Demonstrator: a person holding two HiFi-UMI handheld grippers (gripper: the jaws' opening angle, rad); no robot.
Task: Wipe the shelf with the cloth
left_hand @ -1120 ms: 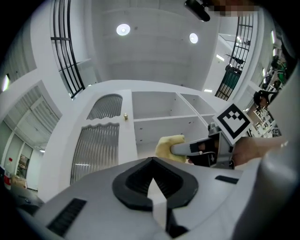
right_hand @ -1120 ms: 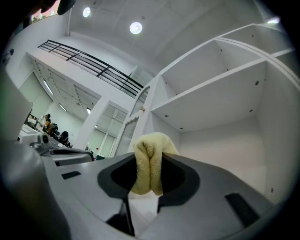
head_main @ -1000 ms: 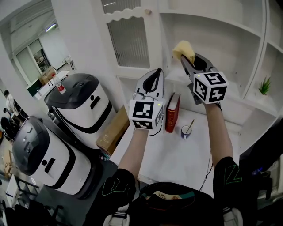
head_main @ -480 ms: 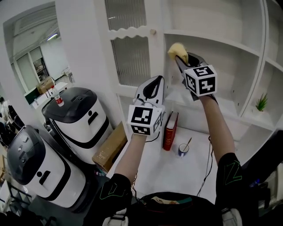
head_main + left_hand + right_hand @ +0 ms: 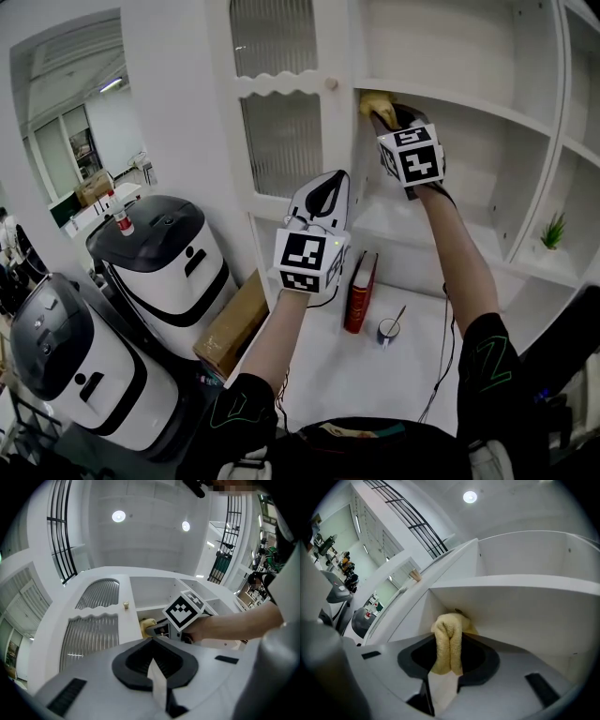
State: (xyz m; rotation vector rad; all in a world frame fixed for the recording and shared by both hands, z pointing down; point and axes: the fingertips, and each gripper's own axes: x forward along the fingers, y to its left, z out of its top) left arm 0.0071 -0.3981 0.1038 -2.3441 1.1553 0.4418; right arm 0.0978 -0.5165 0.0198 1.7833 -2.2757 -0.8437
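The head view shows the right hand-held gripper [image 5: 382, 108] raised to the left end of the upper shelf [image 5: 459, 96], with the yellow cloth [image 5: 372, 100] at its tip against the board's edge. The left hand-held gripper [image 5: 328, 180] hangs lower, in front of the cabinet door. Only this view shows the desk [image 5: 337, 361] below: a red book [image 5: 357, 291] stands upright beside a cup [image 5: 386, 330] with a thin stick leaning in it, and a small green plant [image 5: 553, 230] sits in a lower right compartment.

The left gripper view shows that hand-held gripper [image 5: 155, 679] clenched on nothing, and beyond it the cloth [image 5: 147, 623] beside the other gripper's marker cube [image 5: 184, 610].

The right gripper view alone shows the grip: the hand-held gripper [image 5: 446, 667] clamps the folded cloth [image 5: 447, 641], whose far end touches the corner where the shelf [image 5: 515, 584] meets the side wall
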